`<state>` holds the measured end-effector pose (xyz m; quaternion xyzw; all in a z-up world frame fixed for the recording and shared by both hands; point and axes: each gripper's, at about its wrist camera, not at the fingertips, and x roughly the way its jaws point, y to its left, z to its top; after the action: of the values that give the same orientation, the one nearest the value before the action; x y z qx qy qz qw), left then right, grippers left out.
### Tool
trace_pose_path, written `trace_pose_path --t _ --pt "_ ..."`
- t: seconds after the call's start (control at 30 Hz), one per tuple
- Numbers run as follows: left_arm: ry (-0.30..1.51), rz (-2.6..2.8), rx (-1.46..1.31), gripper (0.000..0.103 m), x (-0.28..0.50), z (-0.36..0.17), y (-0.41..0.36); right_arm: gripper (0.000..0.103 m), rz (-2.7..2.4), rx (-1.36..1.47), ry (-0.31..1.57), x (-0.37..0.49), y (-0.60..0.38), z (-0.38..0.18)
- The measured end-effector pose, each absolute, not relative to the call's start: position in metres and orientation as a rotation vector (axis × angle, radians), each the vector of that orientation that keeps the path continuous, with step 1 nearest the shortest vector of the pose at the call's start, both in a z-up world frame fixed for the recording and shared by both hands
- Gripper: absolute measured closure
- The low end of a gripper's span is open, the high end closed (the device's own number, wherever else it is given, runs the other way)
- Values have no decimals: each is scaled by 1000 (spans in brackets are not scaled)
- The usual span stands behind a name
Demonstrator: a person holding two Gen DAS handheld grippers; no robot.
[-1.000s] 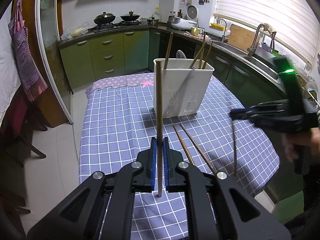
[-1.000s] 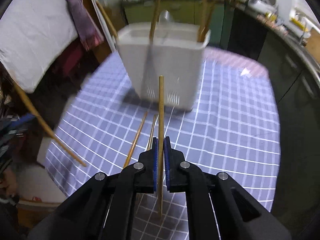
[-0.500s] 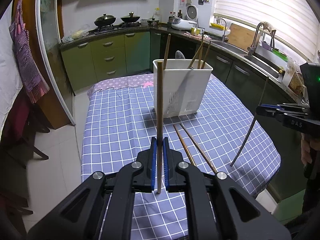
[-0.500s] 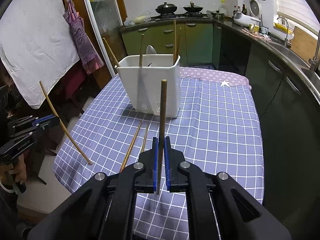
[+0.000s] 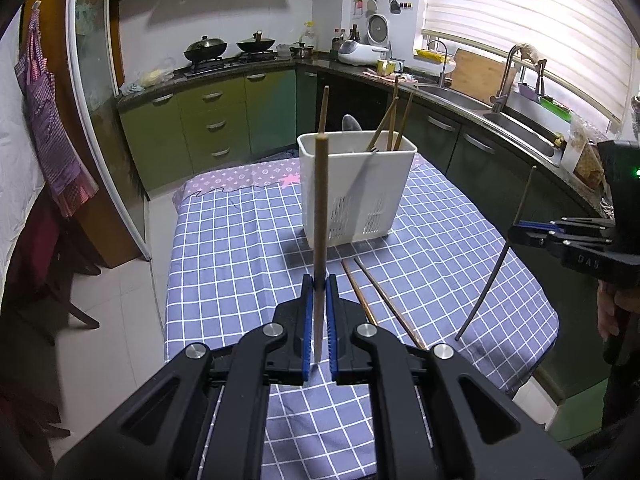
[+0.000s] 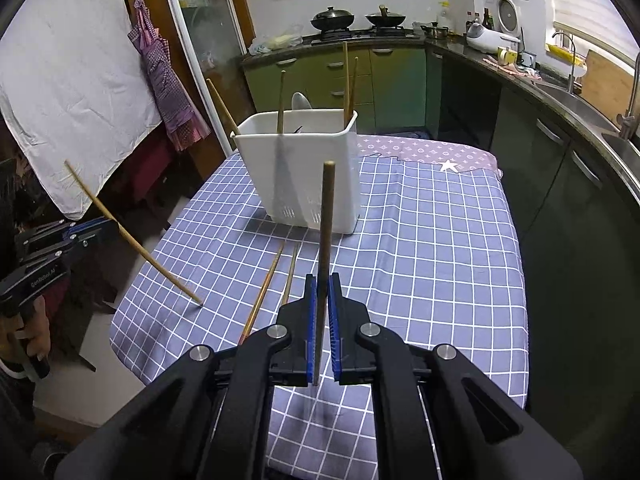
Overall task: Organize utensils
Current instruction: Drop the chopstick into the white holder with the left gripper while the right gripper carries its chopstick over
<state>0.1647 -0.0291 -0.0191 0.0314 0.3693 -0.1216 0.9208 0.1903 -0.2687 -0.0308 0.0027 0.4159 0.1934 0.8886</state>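
Left gripper (image 5: 319, 320) and right gripper (image 6: 323, 320) are each clamped on a chopstick (image 5: 320, 216) (image 6: 326, 232), tips angled down, probably to drop into the white holder (image 5: 356, 188). Two more chopsticks (image 5: 380, 300) lie on the checked cloth (image 5: 240, 240) just before it; compartment split unclear.

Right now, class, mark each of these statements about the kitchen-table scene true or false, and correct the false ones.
1. Each gripper is shut on a chopstick. True: left gripper, right gripper.
2. The white utensil holder is empty. False: it holds several chopsticks and a spoon.
3. Two chopsticks lie on the checked tablecloth. True.
4. The holder lies tipped on its side. False: it stands upright.
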Motion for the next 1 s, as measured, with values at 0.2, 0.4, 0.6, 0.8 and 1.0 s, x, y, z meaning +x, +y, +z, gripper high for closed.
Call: trace_pose_path --t 0.2,0.4,0.6,0.8,1.0 --pt "742 -264 69 97 170 -3 -32 96 406 15 869 190 -271 -34" --pt "722 -298 66 97 184 29 -41 96 416 24 863 188 -273 -32" --pt "620 -292 87 97 206 80 -57 96 421 31 857 186 -276 -31" --pt "518 -299 93 97 227 129 -77 96 424 46 852 186 -282 -32" --pt "463 -263 99 97 260 146 -95 96 440 59 847 184 -285 -33"
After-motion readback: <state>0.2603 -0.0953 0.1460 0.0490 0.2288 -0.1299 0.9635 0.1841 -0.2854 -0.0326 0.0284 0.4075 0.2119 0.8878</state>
